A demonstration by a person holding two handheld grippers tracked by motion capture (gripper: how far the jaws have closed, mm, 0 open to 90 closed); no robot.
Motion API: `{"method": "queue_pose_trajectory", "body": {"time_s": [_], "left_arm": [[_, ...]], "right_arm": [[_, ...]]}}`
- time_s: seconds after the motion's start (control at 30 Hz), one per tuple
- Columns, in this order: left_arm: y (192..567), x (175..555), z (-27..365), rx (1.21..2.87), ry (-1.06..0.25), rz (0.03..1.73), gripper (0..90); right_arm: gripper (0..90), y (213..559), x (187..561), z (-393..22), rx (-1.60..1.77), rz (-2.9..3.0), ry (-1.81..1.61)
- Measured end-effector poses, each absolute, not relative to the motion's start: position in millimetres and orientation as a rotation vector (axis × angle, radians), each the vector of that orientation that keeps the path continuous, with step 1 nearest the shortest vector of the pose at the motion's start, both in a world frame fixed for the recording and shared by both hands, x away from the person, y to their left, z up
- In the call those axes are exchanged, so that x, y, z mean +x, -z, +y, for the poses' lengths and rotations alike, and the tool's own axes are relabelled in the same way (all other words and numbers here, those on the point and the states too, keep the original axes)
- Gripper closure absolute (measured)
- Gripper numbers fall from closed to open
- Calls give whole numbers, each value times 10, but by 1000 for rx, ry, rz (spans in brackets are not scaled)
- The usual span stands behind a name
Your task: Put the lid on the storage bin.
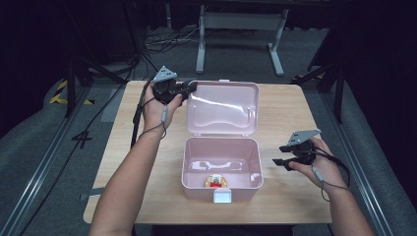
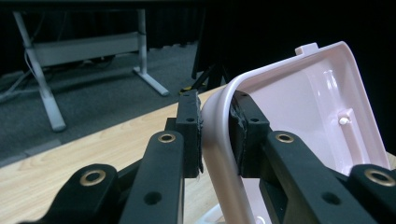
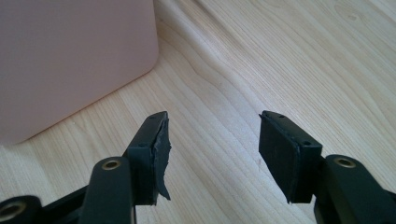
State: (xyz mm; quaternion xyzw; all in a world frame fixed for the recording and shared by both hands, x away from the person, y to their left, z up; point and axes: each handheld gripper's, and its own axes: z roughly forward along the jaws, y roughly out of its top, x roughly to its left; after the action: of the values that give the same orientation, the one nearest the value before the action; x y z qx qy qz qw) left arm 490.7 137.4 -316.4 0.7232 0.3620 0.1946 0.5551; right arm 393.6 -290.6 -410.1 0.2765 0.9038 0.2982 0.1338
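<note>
A: Quick pass. One pink plastic box (image 1: 221,167), lower centre of the high view, on the wooden table (image 1: 295,113). Its lid (image 1: 223,108) is swung open and stands behind it, upper centre.

B: Left gripper (image 1: 188,89)?

A: Upper left of the frame, at the lid's far left corner. In the left gripper view its fingers (image 2: 189,135) are clamped on the lid's rim, one pad outside, one inside. My guess is that's why the lid stands up (it's being held open, or about to be swung shut; can't say which).

B: Right one?

A: Right gripper (image 1: 281,155) sits right of centre, just beside the box's right wall, not touching. In the right gripper view the fingers (image 3: 154,154) are spread wide over bare table, holding nothing. Reads like it's waiting, maybe ready to steady the box.

B: Anything inside?

A: One small toy (image 1: 215,181), red and tan, at the front of the box floor near the white latch (image 1: 222,196). Too small to name better.

B: Counts?

A: One box, one lid, one toy, one latch, two grippers, two hands.
</note>
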Motion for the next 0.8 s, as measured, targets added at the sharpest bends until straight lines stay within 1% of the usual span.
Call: {"method": "queue_pose_trajectory", "body": {"time_s": [0.5, 0.67, 0.8], "left_arm": [[2963, 4598, 1382, 1703, -519, 817, 767], [2925, 4483, 1375, 1702, -538, 806, 761], [2912, 4390, 1384, 1689, -543, 794, 749]], "right_arm": [[452, 4048, 3911, -2850, 787, 2614, -877], [462, 3990, 3907, -2805, 814, 2606, -923], [457, 3971, 3926, -2785, 839, 2590, -1032]]}}
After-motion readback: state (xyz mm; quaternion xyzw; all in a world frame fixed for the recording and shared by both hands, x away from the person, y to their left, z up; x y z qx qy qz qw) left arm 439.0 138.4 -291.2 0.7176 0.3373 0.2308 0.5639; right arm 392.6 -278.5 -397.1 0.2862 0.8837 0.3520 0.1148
